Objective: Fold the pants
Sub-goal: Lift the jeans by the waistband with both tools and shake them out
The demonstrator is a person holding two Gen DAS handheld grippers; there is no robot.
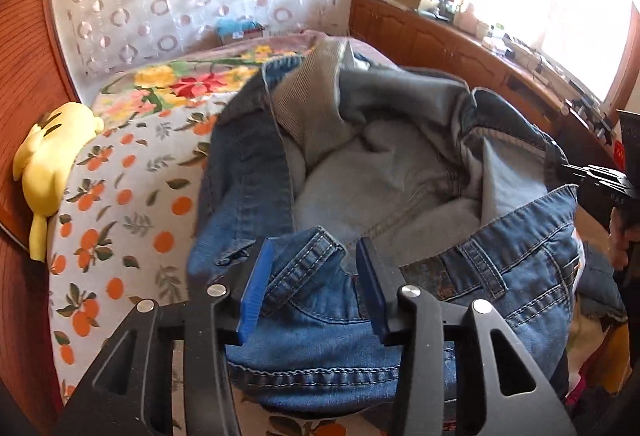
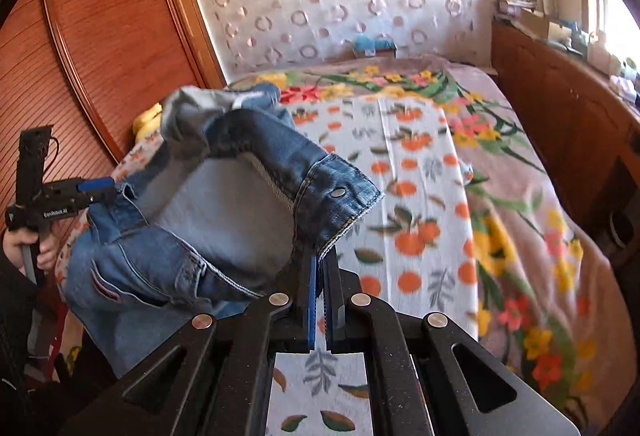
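Blue jeans point(image 1: 256, 172) hang bunched over the bed, the waist gaping so the pale inside shows. My left gripper point(image 1: 315, 245) is open, its blue pads point(image 1: 256, 276) standing apart with a waistband fold and belt loop point(image 1: 308, 260) lying loosely between them. In the right wrist view the right gripper point(image 2: 320, 253) is shut on the buttoned end of the waistband point(image 2: 340, 196), holding the jeans point(image 2: 224, 204) up off the sheet. Far left in that view, the left gripper point(image 2: 100, 186) sits by the other side of the waist, held by a hand point(image 2: 24, 248). The right gripper point(image 1: 600, 176) shows at the right edge of the left wrist view.
The bed carries an orange-print sheet point(image 2: 416, 196) over a floral blanket point(image 2: 520, 220). A yellow plush toy point(image 1: 52, 156) lies against the wooden wardrobe point(image 2: 100, 36) on the left. A cluttered wooden cabinet point(image 1: 460, 44) runs under the window on the right.
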